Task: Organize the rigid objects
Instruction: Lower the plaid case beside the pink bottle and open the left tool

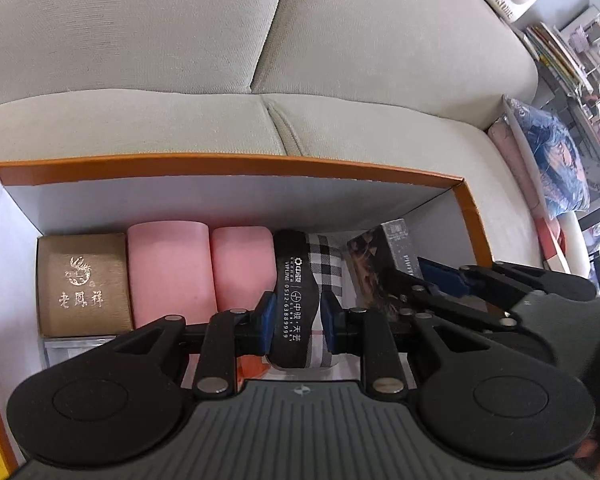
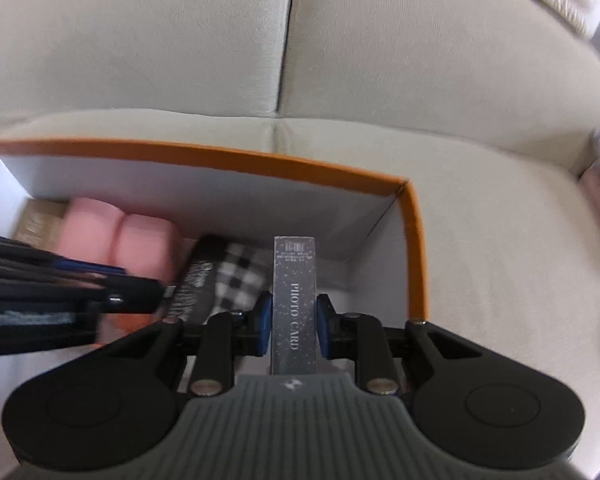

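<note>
In the orange box we have 4 items lined up; left gripper loosely straddles the plaid case, right gripper clamps the photo card box, not yet placed.

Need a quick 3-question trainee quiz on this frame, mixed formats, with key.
1. True or false: the orange-rimmed box sits on a sofa.
2. What does the right gripper hold? A) a pink box B) the PHOTO CARD box C) nothing
3. Fill in: the left gripper is around the black-and-____ case.

Key: 1 true. 2 B: the pads press its two sides. 3 plaid: the case lies right of the two pink boxes, and a small gap shows at the pads, so no firm grip.
</note>
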